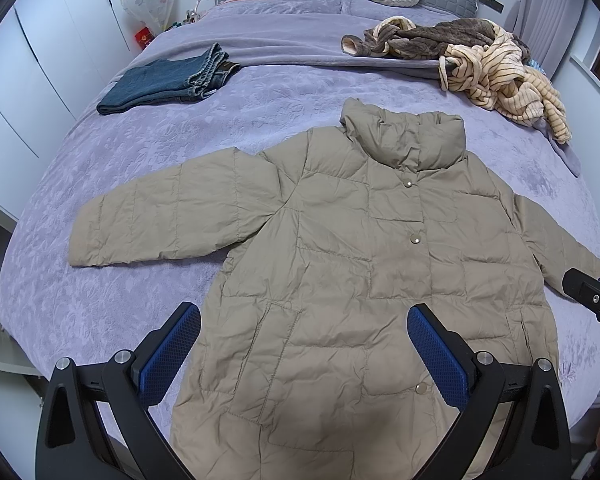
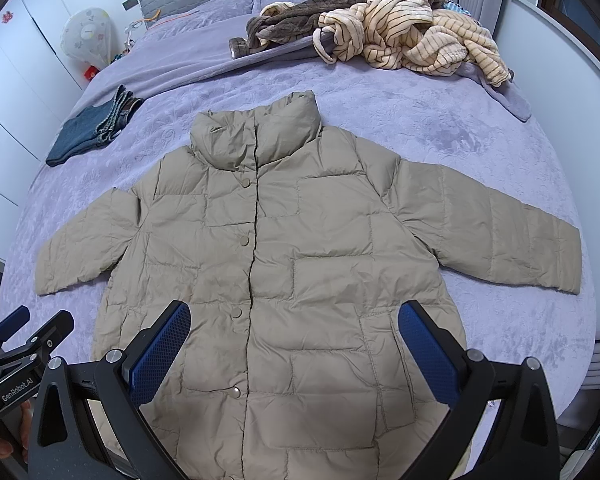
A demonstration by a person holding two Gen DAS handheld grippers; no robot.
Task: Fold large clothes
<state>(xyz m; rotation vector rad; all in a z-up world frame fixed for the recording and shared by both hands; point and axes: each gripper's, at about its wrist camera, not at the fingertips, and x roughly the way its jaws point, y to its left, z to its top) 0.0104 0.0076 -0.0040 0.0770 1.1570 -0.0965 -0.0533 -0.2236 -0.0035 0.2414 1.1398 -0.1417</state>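
Khaki quilted puffer jacket (image 1: 340, 260) lies face-up, snapped shut, spread flat on the lilac plush bedspread (image 1: 147, 152), both sleeves out to the sides, collar toward the headboard. Left gripper (image 1: 304, 356) and right gripper (image 2: 295, 352) both hover over the lower body of the jacket, jaws spread wide, holding nothing. Judged stage: laid out, folding not yet begun; next move likely calls for pinching a sleeve cuff and carrying it inward across the chest, mindful of slippery, puffy fabric.
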